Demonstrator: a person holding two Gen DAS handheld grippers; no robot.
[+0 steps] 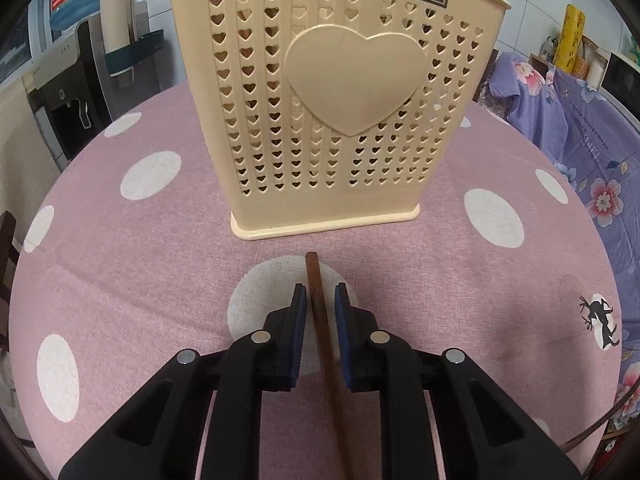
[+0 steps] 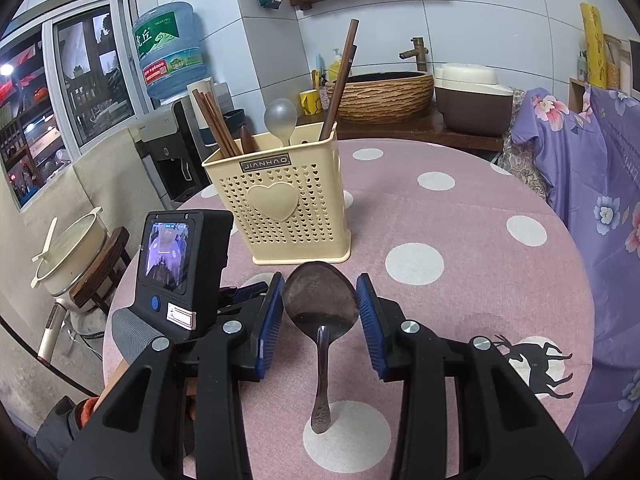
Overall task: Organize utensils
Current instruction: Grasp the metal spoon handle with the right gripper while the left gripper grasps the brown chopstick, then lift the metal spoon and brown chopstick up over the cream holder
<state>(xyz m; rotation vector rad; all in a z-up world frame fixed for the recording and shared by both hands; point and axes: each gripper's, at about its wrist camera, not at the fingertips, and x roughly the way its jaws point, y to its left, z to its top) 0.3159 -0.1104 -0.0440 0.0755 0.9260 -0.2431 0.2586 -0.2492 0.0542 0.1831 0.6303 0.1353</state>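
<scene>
**Chopstick between our left pads, spoon clamped in our right**

We have a brown chopstick (image 1: 320, 320) lying on the pink dotted tablecloth (image 1: 140, 264), its far end pointing toward the cream utensil holder (image 1: 336, 92) just ahead. Our left gripper (image 1: 323, 300) straddles it with the jaws drawn nearly together; the left pad looks to touch the stick, while a thin gap shows on the other side, so we cannot tell whether the grip is firm.

From the right wrist view, our right gripper (image 2: 320, 292) holds a dark metal spoon (image 2: 320, 300) by the sides of its bowl, both blue pads pressed against it, the handle hanging back toward the camera above the cloth. The holder (image 2: 280, 204) stands upright near the table's far edge, already carrying several chopsticks (image 2: 214, 124), a pale spoon (image 2: 281, 116) and two taller sticks at its right corner. Our left gripper's body and screen (image 2: 176, 264) sit just left of the spoon.
</scene>
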